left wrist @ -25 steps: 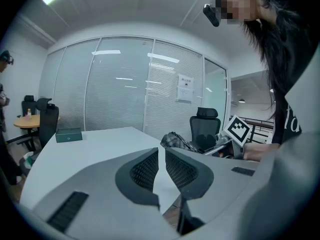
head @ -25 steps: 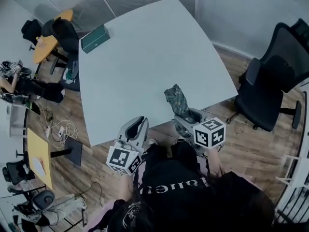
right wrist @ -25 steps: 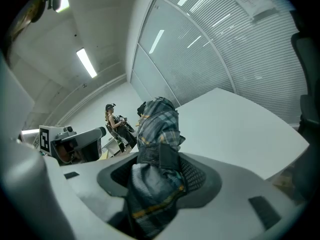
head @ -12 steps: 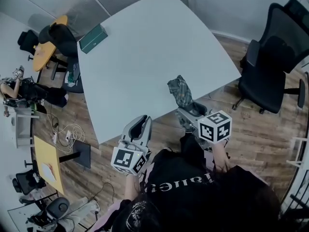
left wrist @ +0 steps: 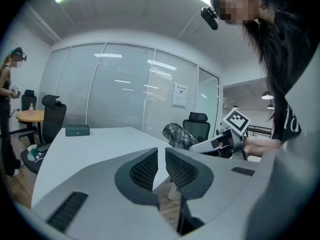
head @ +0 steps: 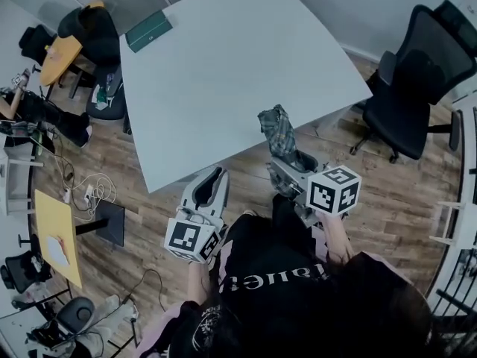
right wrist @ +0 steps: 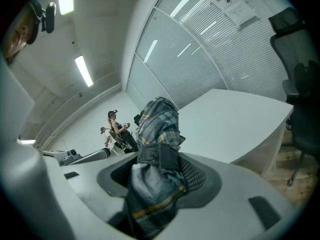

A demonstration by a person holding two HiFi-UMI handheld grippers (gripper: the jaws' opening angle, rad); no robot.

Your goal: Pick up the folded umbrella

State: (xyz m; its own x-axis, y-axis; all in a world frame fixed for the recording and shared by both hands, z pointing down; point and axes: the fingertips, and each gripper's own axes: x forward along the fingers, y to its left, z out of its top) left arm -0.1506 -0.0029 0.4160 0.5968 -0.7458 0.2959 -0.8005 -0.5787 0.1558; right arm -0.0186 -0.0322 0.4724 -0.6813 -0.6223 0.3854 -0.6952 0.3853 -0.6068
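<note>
Umbrella (head: pixel 277 131), folded, now rides clamped in the right hand-held gripper (head: pixel 289 156) at lower centre, drawn back to the desk (head: pixel 223 66) edge, while the left hand-held gripper (head: pixel 215 179), narrow and empty, has retreated alongside, so the pickup looks done.

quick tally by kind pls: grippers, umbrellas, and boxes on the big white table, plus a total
grippers: 2 (left gripper, right gripper)
folded umbrella: 1, clamped in the right gripper
green box: 1, on the far corner of the white table
total: 4
</note>
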